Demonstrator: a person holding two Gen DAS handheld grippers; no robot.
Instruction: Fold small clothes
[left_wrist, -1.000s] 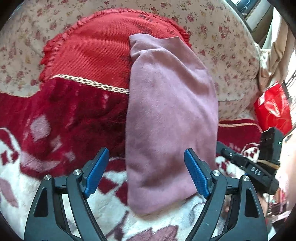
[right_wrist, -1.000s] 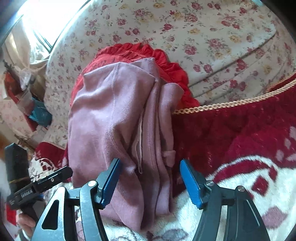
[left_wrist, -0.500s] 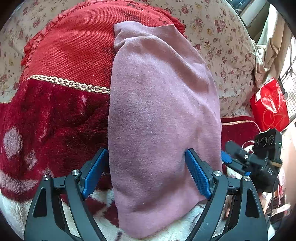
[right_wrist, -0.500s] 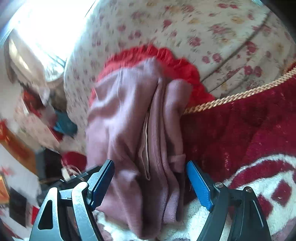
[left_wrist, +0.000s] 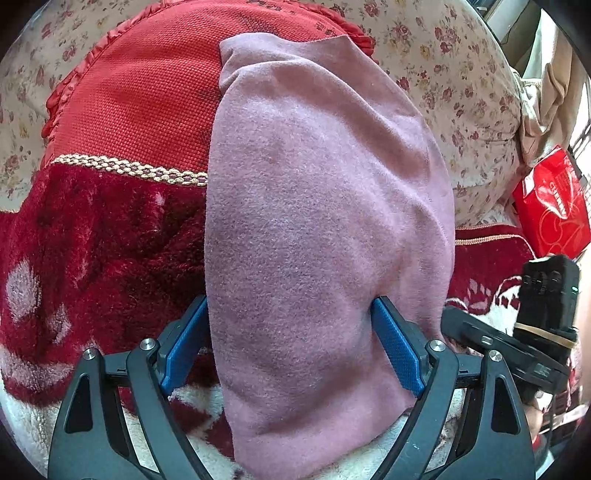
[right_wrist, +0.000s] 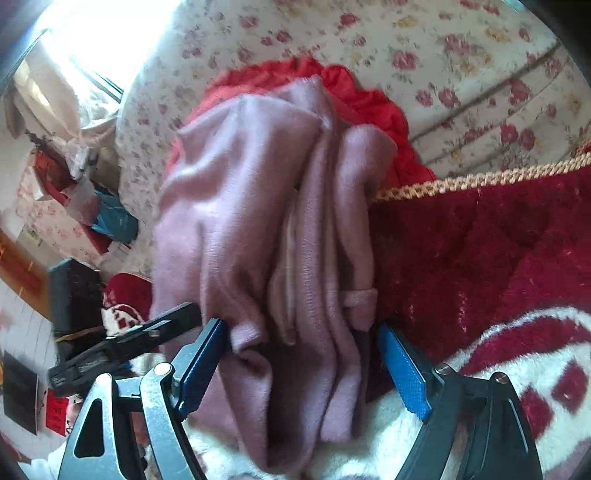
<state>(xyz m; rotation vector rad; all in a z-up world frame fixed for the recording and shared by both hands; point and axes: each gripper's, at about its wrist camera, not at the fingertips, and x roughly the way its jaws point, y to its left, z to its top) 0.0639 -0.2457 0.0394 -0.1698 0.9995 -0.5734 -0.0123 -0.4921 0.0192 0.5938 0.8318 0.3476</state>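
Lying lengthwise on the sofa, the folded mauve fleece garment (left_wrist: 325, 229) stretched from the near plush red-and-white blanket (left_wrist: 92, 258) up onto the far red woven cushion with a frilled edge (left_wrist: 147, 96). A beige braided trim (left_wrist: 129, 170) marked the line between blanket and cushion. Behind both rose the cream floral-print sofa back (left_wrist: 461, 92).

Left gripper (left_wrist: 291, 347): jaws spread wide, straddling the near end of the garment. The cloth filled the whole gap, and both blue pads met its side edges. No pinch or bunching of the fabric was visible.

Right gripper (right_wrist: 303, 365): jaws likewise wide, set on either side of the garment's near end. From this side the layered folds, a seam and a small cuff or tab at the right edge showed. The left pad touched the cloth; the right pad stood just beside it. The view was slightly motion-blurred.

Each gripper appeared at the edge of the other's view. A shiny red bag (left_wrist: 550, 206) sat far right beyond the sofa arm.
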